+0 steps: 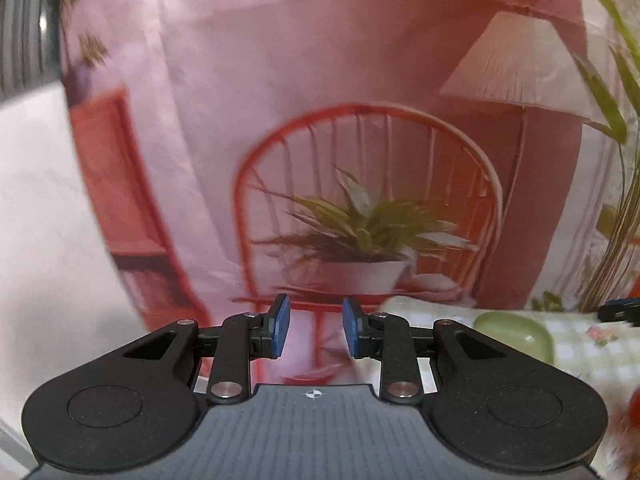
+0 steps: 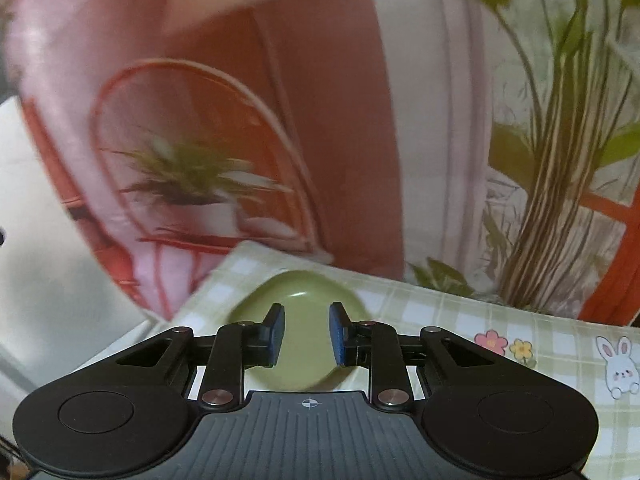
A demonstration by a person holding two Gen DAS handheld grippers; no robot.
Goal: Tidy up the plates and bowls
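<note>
A pale green plate (image 2: 304,344) lies on a green-checked tablecloth (image 2: 460,320) near the table's far left corner. My right gripper (image 2: 306,332) is open and empty, held above the plate with the plate showing between its blue pads. The same plate shows in the left wrist view (image 1: 512,334), to the right of my left gripper (image 1: 315,330). The left gripper is open and empty, held off the table's left end and facing the backdrop. The tip of the right gripper shows at the right edge of that view (image 1: 620,308).
A pink printed backdrop (image 1: 320,100) with a red chair, potted plant and lamp hangs behind the table. A white surface (image 1: 44,220) is at the left. Green plant stems (image 2: 552,184) rise at the back right. Cartoon stickers (image 2: 618,364) mark the cloth. Something red (image 1: 634,412) blurs at the right.
</note>
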